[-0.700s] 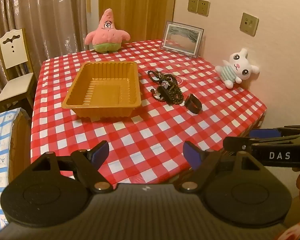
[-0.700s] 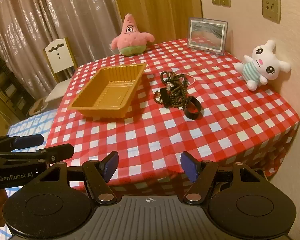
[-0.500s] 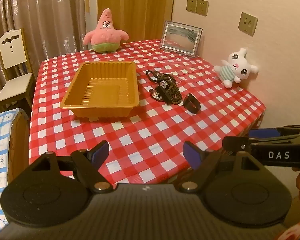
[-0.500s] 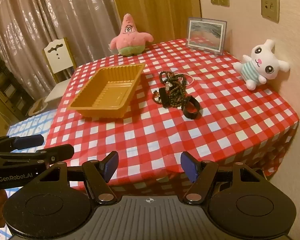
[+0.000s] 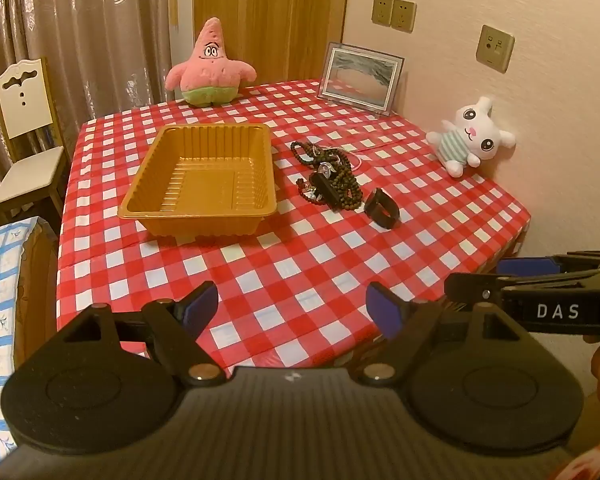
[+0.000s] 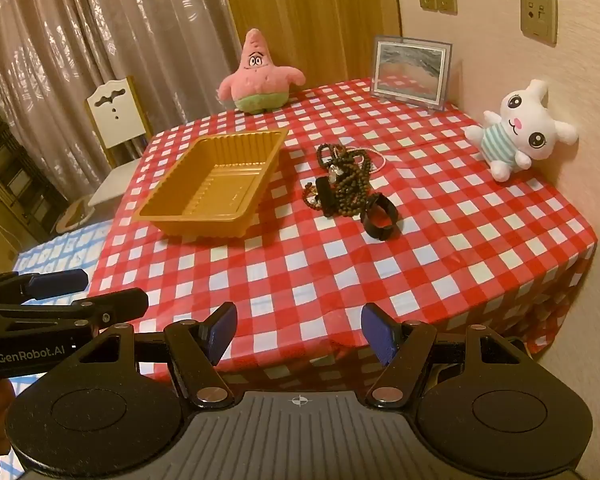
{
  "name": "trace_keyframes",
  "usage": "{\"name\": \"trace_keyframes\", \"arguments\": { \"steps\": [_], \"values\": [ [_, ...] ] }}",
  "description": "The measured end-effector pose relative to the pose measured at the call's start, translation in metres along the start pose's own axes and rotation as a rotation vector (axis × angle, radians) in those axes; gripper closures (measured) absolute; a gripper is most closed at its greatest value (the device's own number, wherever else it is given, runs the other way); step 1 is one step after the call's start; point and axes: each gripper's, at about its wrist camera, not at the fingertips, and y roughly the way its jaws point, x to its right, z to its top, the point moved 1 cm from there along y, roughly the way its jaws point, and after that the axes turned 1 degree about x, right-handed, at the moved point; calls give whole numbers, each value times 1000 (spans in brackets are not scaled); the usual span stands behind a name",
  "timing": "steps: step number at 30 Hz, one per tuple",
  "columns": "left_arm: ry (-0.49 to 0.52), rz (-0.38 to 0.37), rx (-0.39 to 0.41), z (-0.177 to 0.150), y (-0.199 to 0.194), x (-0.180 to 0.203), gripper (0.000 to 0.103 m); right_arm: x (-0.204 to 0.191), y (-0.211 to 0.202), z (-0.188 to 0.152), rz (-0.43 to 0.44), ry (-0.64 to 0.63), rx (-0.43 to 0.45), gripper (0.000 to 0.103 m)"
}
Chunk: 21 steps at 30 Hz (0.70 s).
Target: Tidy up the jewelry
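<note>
**Hand-held grippers spread, short of the jewelry**

Left hand-held gripper (image 5: 292,306) spread wide, blue pads (image 5: 199,305) apart, nothing between them, hovering off the near edge of the surface (image 5: 300,264). Right hand-held gripper (image 6: 298,330) likewise spread and gripping nothing, also at the near edge. Each visible from the other's camera: the right one at 3 o'clock in the left wrist view, the left one at 9 o'clock in the right wrist view.

Ahead at 12 o'clock from the left hand-held gripper, on the red-and-white checked cloth: tray (image 5: 168,216), orange, holding nothing. Just beside it at 3 o'clock, bead pile (image 5: 336,176), dark strands tangled together with a small silvery piece on top. Touching or nearly touching the pile at its 4 o'clock, black band (image 5: 381,211), standing on edge. All jewelry outside the tray, well apart from both hand-held grippers.

Farther back: pink plush (image 5: 211,66) at 12 o'clock of the tray, frame (image 5: 360,79) at 1 o'clock, leaning by the wall, white plush (image 5: 470,136) at 3 o'clock of the pile against the wall. Off the surface at 9 o'clock, chair (image 5: 24,120).
</note>
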Motion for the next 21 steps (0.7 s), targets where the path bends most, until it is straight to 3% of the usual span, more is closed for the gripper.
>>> {"name": "trace_keyframes", "arguments": {
  "steps": [21],
  "values": [
    [0,-2,1,0,0,0,23,0,3,2,-1,0,2,34]
  ]
}}
